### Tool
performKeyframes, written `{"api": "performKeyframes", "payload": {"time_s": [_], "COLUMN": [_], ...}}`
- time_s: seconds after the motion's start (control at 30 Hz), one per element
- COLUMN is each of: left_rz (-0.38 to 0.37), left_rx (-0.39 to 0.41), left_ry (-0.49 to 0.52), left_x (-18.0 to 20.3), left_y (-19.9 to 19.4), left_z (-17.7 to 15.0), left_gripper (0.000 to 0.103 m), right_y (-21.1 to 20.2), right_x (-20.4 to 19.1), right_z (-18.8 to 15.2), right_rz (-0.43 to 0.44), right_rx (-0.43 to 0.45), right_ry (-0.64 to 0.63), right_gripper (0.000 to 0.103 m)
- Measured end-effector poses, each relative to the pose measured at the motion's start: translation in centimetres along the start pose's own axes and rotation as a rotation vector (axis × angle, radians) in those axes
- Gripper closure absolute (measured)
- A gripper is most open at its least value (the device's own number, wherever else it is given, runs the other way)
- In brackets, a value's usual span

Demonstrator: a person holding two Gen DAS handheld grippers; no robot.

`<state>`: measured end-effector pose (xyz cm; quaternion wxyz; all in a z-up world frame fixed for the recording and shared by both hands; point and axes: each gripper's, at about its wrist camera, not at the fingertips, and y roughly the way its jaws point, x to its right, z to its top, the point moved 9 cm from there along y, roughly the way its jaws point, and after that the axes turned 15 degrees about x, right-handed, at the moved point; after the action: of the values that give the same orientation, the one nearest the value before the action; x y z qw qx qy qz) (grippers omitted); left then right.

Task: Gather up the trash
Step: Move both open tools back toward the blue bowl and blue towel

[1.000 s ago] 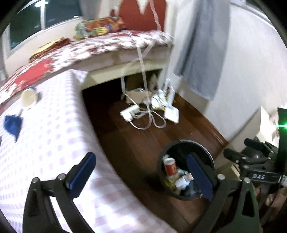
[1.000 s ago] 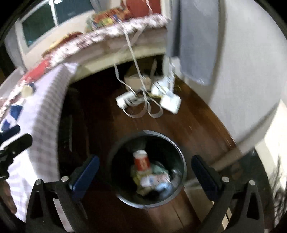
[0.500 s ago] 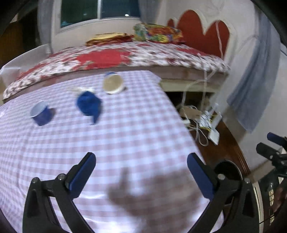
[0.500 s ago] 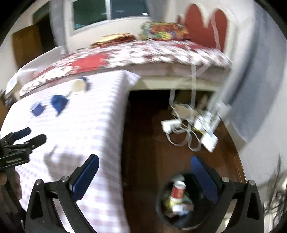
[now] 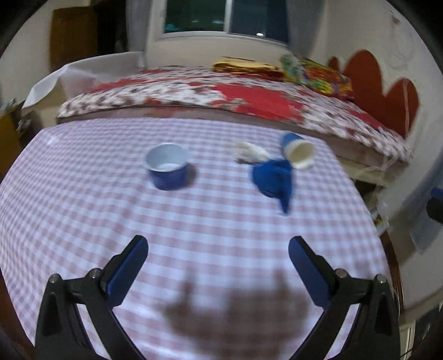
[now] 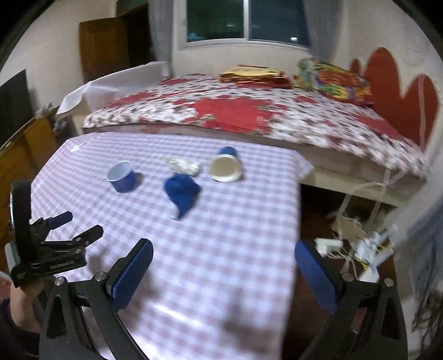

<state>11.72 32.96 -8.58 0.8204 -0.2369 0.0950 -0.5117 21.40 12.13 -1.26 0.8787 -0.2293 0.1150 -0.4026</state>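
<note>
Hovering over the checked table [image 5: 83, 221], the left gripper [image 5: 217, 249] has its blue-padded jaws spread wide with nothing between them, and its shadow falls on the cloth just below. The right gripper [image 6: 223, 259] is spread just as wide and holds nothing; one finger hangs over the table's near corner, the other over the dark floor [image 6: 313, 213] beyond the edge. From the right wrist view the left gripper [image 6: 74, 224] shows at the far left, held above the cloth in a hand.

Further out on the table lies the trash, all of it well apart from both grippers. A blue cup [image 5: 167, 169] stands upright, white inside, to the left. A crumpled blue wad [image 5: 274, 177] lies in the middle. Just behind it sits a small white wad [image 5: 250, 152], touching or nearly touching it; blur hides which. A second cup [image 5: 297, 151] lies on its side at the right, its pale mouth turned toward the cameras, just beside the blue wad.

Beyond the table stands a bed [image 6: 235, 116] under a red flowered cover, with a bright pillow [image 6: 335, 80] near its red headboard [image 6: 401, 91] and a window [image 6: 246, 20] behind. On the floor to the right of the table lies a tangle of white cables [image 6: 362, 246].
</note>
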Motion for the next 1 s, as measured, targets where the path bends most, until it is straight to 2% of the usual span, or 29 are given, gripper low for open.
{"api": "performKeyframes", "payload": {"time_s": [0.17, 0.33, 0.47, 0.6, 0.83, 1.0], "left_rz": [0.067, 0.098, 0.087, 0.091, 0.088, 0.080], "left_rx": [-0.002, -0.022, -0.039, -0.058, -0.066, -0.072], "left_ry": [-0.036, -0.040, -0.045, -0.025, -0.013, 0.014], "left_x": [-4.1, -6.3, -7.0, -7.2, -7.4, -6.8], "left_y": [2.5, 5.7, 8.0, 10.3, 13.6, 15.3], "left_z": [0.3, 0.2, 0.3, 0.4, 0.9, 1.1], "left_gripper": [0.001, 0.002, 0.002, 0.002, 0.003, 0.004], "right_y": [5.6, 11.2, 15.6, 19.3, 22.8, 24.1], "right_x": [-3.8, -5.0, -5.4, -5.6, -6.3, -6.8], "right_z": [0.3, -0.5, -1.3, -2.1, -2.6, -2.7], "right_rz": [0.040, 0.045, 0.036, 0.030, 0.050, 0.055], "right_rx": [-0.045, -0.097, -0.136, -0.172, -0.188, -0.191], "right_ry": [-0.030, -0.028, -0.006, 0.005, 0.015, 0.001], "right_gripper": [0.000, 0.000, 0.002, 0.010, 0.010, 0.016]}}
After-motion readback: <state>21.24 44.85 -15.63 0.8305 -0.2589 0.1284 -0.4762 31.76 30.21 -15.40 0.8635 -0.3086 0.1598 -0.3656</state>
